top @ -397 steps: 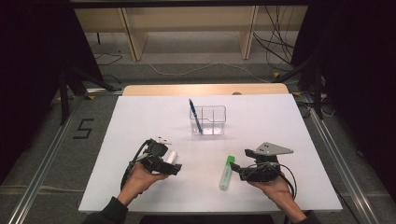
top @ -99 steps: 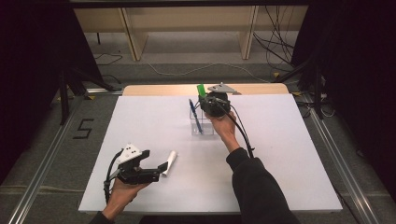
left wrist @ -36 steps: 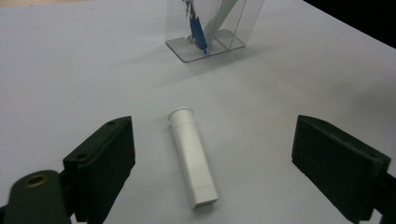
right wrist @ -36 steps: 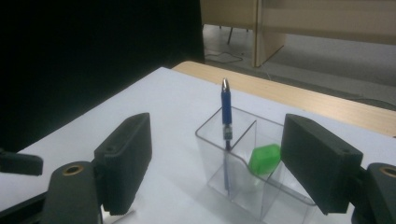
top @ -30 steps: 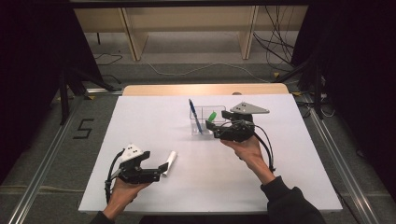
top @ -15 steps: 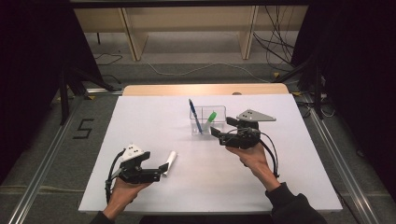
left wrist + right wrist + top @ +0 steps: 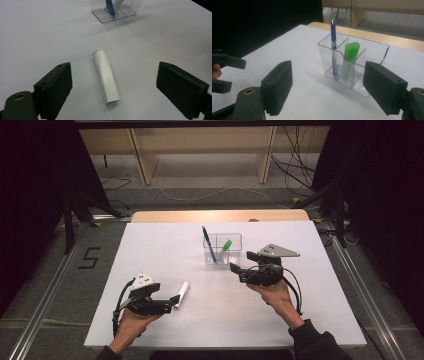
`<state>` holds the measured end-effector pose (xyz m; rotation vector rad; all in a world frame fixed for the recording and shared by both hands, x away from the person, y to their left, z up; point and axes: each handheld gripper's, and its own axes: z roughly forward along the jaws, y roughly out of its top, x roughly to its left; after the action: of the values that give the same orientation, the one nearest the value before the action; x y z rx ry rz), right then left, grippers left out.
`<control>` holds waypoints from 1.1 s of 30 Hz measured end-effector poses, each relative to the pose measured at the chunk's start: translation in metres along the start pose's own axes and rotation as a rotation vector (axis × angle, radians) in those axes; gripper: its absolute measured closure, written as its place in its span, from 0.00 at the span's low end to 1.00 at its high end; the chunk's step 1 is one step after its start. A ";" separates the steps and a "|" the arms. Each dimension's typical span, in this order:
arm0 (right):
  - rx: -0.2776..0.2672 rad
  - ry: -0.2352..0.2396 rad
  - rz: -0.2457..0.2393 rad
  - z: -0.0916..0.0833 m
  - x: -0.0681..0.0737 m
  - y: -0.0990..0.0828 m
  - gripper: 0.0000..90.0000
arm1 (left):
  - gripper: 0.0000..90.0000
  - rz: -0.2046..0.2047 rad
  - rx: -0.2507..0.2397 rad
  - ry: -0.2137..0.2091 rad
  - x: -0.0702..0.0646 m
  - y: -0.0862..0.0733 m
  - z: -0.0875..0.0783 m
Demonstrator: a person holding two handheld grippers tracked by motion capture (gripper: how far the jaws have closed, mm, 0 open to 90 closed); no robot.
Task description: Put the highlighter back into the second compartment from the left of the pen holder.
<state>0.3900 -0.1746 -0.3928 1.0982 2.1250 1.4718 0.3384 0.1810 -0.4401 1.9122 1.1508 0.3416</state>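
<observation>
Between my left claw's (image 7: 112, 95) parted jaws lies a white tube (image 7: 106, 76), flat on the tabletop, flared end pointing away from me, touching neither jaw. Ahead of my right claw (image 7: 327, 90), the green-capped marker (image 7: 350, 58) stands tilted in the clear holder's (image 7: 372, 53) middle compartment.

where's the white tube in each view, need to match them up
High view: white tube lies on the table left of centre, just ahead of the left tool.
Left gripper view: middle of the picture, flat between the open jaws, flared end away from the camera.
Right gripper view: I can't find it here.
Shared landmark: the clear holder with the blue pen.
</observation>
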 end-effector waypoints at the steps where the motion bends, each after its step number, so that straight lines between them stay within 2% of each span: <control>1: -0.002 0.001 -0.007 0.000 -0.001 -0.001 0.28 | 0.14 -0.001 0.008 0.002 0.000 0.001 0.001; 10: 0.017 -0.003 0.003 -0.006 0.000 -0.011 0.27 | 0.14 0.007 0.099 0.028 -0.002 0.010 0.010; 16: 0.025 -0.002 0.010 -0.012 -0.002 -0.018 0.27 | 0.15 0.018 0.174 0.062 -0.005 0.017 0.021; 18: 0.026 -0.005 0.005 -0.014 -0.003 -0.020 0.27 | 0.15 0.016 0.193 0.062 -0.005 0.019 0.025; 26: 0.033 -0.015 -0.012 -0.020 -0.002 -0.027 0.27 | 0.16 0.053 0.284 0.074 -0.010 0.024 0.035; 33: 0.029 -0.016 -0.013 -0.025 -0.001 -0.031 0.27 | 0.16 0.070 0.335 0.078 -0.011 0.029 0.041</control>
<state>0.3618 -0.1970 -0.4108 1.1000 2.1447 1.4264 0.3749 0.1442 -0.4399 2.2516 1.2563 0.2762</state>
